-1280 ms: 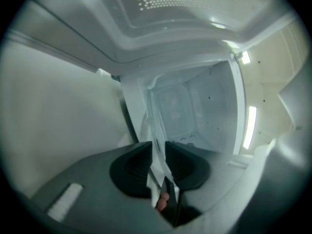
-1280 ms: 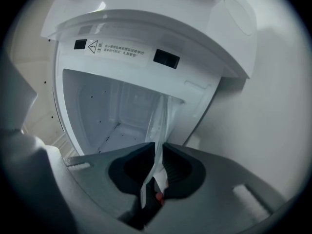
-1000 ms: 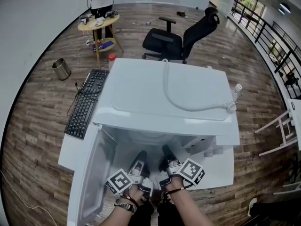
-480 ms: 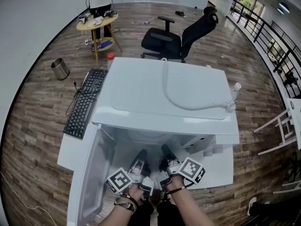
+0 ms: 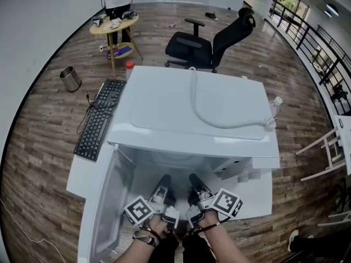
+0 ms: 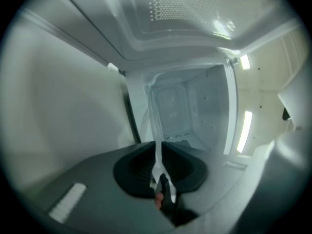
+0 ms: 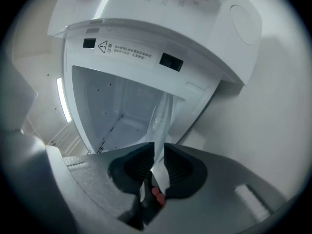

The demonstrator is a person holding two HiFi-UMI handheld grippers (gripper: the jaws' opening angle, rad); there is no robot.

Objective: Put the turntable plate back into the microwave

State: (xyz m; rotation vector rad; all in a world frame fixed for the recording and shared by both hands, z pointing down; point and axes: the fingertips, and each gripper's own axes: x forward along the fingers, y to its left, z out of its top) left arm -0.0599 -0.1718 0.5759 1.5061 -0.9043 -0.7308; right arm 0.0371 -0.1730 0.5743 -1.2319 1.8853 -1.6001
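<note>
Slippage is the main worry: the clear turntable plate [image 6: 156,130] hangs at the mouth of the open microwave [image 5: 192,103], pinched only at its near rim by the left gripper [image 6: 159,152], whose jaws are closing on it, and the right gripper [image 7: 157,152], clamped narrow alongside. Uneven pushing could twist it against the cavity wall or drop it.
</note>
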